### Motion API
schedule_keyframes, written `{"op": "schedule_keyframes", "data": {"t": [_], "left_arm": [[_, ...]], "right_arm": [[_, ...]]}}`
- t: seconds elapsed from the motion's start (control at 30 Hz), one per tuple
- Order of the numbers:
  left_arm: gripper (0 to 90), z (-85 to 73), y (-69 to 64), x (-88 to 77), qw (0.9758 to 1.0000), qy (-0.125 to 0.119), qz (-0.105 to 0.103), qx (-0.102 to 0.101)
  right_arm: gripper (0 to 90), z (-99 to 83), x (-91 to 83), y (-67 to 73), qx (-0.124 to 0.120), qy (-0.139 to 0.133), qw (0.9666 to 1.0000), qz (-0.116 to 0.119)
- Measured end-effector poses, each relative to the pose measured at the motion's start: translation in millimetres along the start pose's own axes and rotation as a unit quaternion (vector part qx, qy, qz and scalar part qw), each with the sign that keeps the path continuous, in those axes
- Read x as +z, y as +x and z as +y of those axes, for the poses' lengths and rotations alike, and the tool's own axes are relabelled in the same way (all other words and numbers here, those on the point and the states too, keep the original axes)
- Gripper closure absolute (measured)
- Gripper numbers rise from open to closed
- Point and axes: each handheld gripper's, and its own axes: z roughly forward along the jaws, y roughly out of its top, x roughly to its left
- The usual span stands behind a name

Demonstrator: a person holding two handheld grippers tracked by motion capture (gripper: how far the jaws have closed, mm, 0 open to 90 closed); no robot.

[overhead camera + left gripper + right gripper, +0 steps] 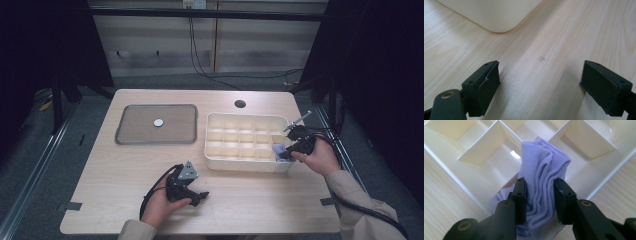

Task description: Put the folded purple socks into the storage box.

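The right claw (539, 200) is seen with a folded lilac sock (541, 177) between its two black jaws; both pads are set against the ribbed fabric, so the sock is held, bunched and roughly upright. No earlier picture is given, so only the present grip is recorded. The sock is located in the corner compartment of the cream divided organizer tray (474, 152), at the tray's near right end as seen in the high view, where a small patch of lilac (278, 150) is visible beside the right claw (288, 154). Whether the sock's lower end rests on the compartment floor cannot be told.

The left claw (540, 86) is held wide open, with nothing between its jaws. Bare wooden counter (544, 50) is seen beneath it, and a rounded corner of the tray is seen beyond. In the high view the left claw (200, 196) is placed on the counter in front of the tray, well apart from it.

Further out, a grey flat tray (156, 124) is noted at the left of the counter, with a small pale round disc (158, 122) lying at its middle. A round cable hole (240, 104) is noted in the counter behind the organizer tray.
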Motion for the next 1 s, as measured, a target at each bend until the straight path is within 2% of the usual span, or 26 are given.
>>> {"op": "schedule_keyframes", "data": {"t": [0.23,0.53,1.0], "left_arm": [[14.5,0.0,0.0,0.1,1.0,-0.001,0.0,0.0],[14.5,0.1,0.2,0.1,1.0,-0.001,0.001,0.001],[14.5,0.1,0.2,0.2,1.0,-0.002,0.0,0.001]], "right_arm": [[58.6,3.7,-8.4,0.1,0.005,0.001,1.0,-0.002],[58.0,11.4,-22.4,-1.9,0.002,-0.002,1.0,-0.004],[65.7,28.5,-38.4,-1.0,-0.009,0.026,0.9996,-0.003]]}}
